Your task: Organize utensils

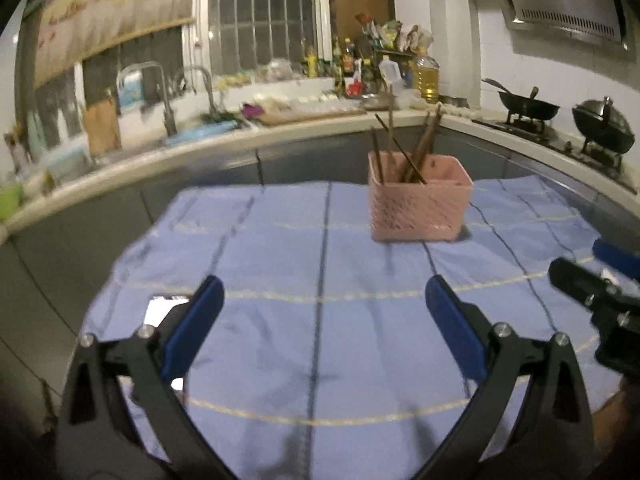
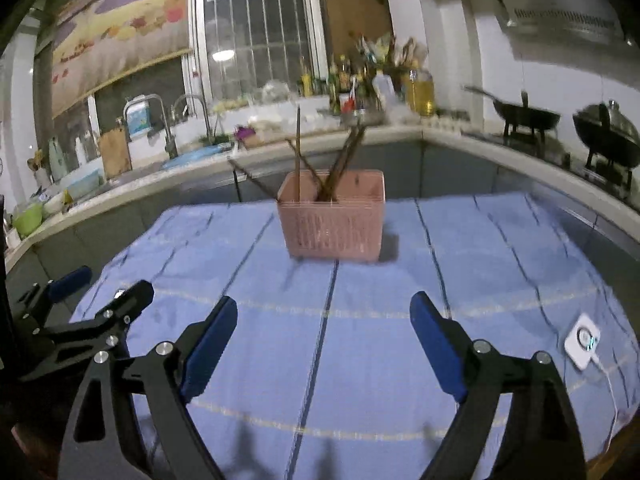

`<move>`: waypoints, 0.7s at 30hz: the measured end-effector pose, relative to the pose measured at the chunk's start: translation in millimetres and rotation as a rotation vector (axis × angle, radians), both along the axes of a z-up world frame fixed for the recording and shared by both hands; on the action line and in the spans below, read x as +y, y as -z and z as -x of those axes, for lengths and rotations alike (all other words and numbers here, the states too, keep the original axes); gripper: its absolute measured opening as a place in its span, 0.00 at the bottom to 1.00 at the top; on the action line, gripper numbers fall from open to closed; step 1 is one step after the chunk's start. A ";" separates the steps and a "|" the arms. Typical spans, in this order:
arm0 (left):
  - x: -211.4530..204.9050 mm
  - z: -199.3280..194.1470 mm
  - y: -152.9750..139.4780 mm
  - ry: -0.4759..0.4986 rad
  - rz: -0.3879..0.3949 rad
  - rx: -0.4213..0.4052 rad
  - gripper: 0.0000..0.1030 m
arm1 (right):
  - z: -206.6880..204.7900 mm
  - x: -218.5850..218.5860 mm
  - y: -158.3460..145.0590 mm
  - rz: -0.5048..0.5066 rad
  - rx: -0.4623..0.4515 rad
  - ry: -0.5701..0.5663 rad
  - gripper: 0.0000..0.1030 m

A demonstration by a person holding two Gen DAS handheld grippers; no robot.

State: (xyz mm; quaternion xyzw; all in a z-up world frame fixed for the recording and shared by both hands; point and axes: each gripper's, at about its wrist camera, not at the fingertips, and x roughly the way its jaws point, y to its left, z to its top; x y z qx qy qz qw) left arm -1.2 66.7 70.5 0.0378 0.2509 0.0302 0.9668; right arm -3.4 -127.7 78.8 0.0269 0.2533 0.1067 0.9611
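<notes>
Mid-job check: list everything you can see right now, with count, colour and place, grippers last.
basket: one, pink, on the cloth at the far middle of the table
chopsticks: several, dark brown, standing and leaning inside the basket; exact count unclear
tablecloth: one, light blue with dark and pale stripes, covering the table
white device: one, white with a cable, on the cloth at the right edge
woks: two, black, on the stove at the far right, one lidded
oil bottle: one, yellow, on the back counter among blurred bottles
faucets: two, metal, over the sink at left
left gripper: black with blue fingers, open, empty, over the cloth
right gripper: black with blue fingers, open, empty, facing the basket
</notes>
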 end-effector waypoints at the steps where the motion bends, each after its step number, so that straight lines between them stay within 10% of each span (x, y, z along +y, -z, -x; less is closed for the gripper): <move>1: -0.3 -2.3 -3.1 -0.002 -0.011 0.001 0.94 | -2.8 -0.9 -2.5 -0.010 -0.010 0.003 0.84; 21: -21.6 -44.6 23.4 -0.011 -0.054 0.181 0.94 | -22.7 -43.8 26.4 -0.195 0.118 0.011 0.84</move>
